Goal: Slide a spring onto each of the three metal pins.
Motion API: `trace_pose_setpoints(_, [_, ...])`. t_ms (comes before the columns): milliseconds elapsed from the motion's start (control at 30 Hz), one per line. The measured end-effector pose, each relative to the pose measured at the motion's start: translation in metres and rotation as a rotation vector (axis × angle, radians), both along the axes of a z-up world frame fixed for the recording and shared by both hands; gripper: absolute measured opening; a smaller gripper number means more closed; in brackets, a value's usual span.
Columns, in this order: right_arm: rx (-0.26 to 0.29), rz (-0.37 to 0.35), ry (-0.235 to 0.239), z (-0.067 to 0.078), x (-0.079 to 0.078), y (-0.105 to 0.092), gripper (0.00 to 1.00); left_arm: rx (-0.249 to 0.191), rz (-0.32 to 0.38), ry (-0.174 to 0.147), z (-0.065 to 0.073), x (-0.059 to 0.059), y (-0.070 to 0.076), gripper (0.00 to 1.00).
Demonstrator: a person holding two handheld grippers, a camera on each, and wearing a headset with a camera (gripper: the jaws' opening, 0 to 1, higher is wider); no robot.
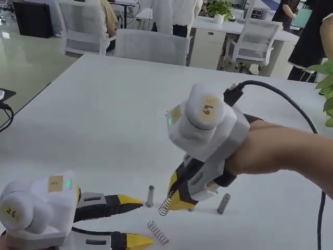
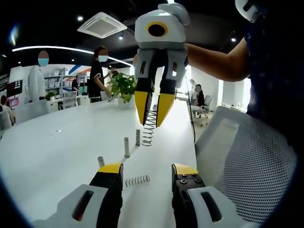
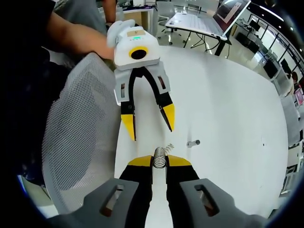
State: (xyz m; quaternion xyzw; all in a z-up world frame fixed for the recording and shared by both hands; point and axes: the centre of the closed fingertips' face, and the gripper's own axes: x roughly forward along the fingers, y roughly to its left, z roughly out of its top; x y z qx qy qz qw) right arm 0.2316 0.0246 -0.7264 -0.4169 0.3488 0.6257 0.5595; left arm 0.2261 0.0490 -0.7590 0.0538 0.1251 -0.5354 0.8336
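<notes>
Three springs: the held spring (image 1: 165,203) clamped in my right gripper (image 1: 179,204) just right of the bare pin (image 1: 150,196), a loose spring (image 1: 157,232) lying before that pin, a fitted spring (image 1: 223,203) farther right. Three pins; my right gripper covers the middle pin (image 2: 127,147) in head view. My left gripper (image 1: 146,221) gapes empty.

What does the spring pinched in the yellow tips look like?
The spring is a thin coil of silvery wire, metal by its look. The right gripper pinches its upper end between yellow tips. The rest hangs free and tilted, low over the white table. I cannot tell if its bottom end touches the table.
</notes>
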Motion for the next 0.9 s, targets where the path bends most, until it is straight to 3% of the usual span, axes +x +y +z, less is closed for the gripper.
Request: trace_pose_setpoints(900, [0.01, -0.092, -0.015, 0.012, 0.025, -0.031, 0.07, -0.019, 0.061, 0.005, 0.0, 0.007, 0.014, 0.45])
